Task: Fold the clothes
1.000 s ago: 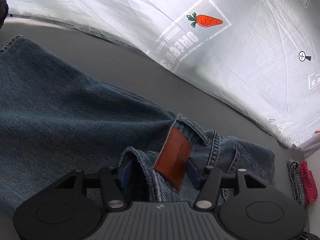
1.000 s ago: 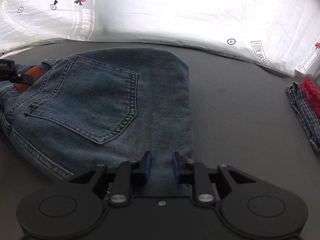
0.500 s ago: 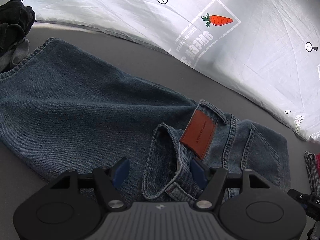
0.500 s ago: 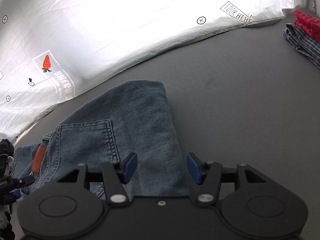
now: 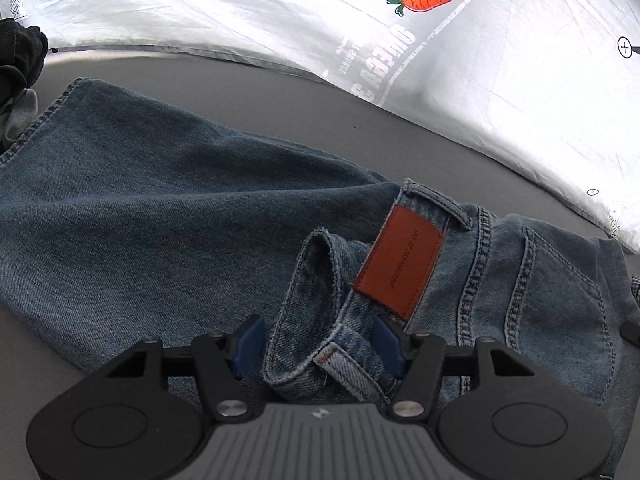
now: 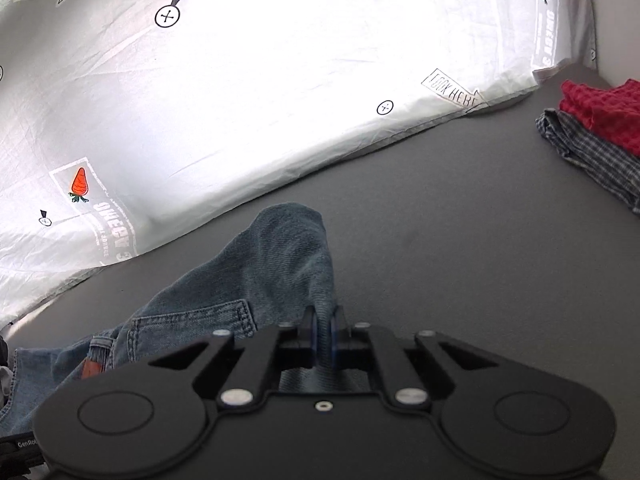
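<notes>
Blue jeans (image 5: 160, 220) lie spread on the grey surface, and a brown leather patch (image 5: 400, 264) shows at the waist. In the left wrist view my left gripper (image 5: 316, 344) straddles a bunched loop of waistband (image 5: 312, 300). Its jaws are closing with the denim between them, and the left pad still stands apart from the cloth. In the right wrist view my right gripper (image 6: 326, 336) is shut on the folded edge of the jeans (image 6: 280, 256), which rises off the surface in a peak.
A white printed sheet (image 6: 280, 80) with carrot marks runs along the back. A folded plaid garment with a red one on top (image 6: 592, 136) lies at the far right. Dark clothing (image 5: 20, 60) is heaped at the far left. Bare grey surface (image 6: 460, 260) lies between them.
My right gripper opened wide, then shut on the jeans' edge and lifted it. My left gripper shifted along the waistband, and its jaws narrowed a little around the bunched denim.
</notes>
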Available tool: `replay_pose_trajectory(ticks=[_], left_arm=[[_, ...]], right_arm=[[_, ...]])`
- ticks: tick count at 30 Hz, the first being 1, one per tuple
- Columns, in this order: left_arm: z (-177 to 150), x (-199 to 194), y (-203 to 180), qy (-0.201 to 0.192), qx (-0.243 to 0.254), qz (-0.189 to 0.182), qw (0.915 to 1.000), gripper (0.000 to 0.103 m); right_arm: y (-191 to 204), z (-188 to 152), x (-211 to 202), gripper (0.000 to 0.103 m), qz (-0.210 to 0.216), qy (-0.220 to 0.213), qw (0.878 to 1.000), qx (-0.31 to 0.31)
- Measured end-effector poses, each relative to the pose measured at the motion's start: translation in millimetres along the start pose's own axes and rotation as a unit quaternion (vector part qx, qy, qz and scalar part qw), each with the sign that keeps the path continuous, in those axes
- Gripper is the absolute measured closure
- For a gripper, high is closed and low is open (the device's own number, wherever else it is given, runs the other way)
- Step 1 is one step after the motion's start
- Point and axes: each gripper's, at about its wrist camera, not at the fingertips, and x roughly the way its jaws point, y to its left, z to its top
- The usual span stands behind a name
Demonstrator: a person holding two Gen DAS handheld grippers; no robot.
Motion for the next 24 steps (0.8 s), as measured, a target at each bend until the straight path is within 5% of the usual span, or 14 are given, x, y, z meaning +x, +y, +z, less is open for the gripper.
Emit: replay_pose_trajectory(ticks=[4,8,10,12,20,24], left_arm=[[-11,7,-37,0.004,0.041,-0.005,0.9991,0.043],[-10,13,-37,0.005,0.023,-0.011,0.9997,0.042],[-7,12,-28,0.012,0.015,-0.027,0.9995,0.042],[-8,11,-18,0.01,0.009,-0.037,0.9992,0.042],[-11,4,-2,-0.004,0.008,-0.041,0.9991,0.046],[-8,11,-2,0.004,0.018,-0.035,0.9992,0.046]], right_arm=[[-43,46,-23,0.103,-0.135,-0.091,0.986,-0.028],[-113,98,-36,0.103,-0.117,-0.084,0.988,0.062],[-117,95,-35,0.08,-0.093,-0.054,0.993,0.057],[-115,72,-33,0.057,-0.045,-0.027,0.997,0.057],[-35,-61,-56,0.042,-0.005,0.059,0.993,-0.107],[-11,-94,-70,0.034,0.017,0.074,0.982,-0.174]])
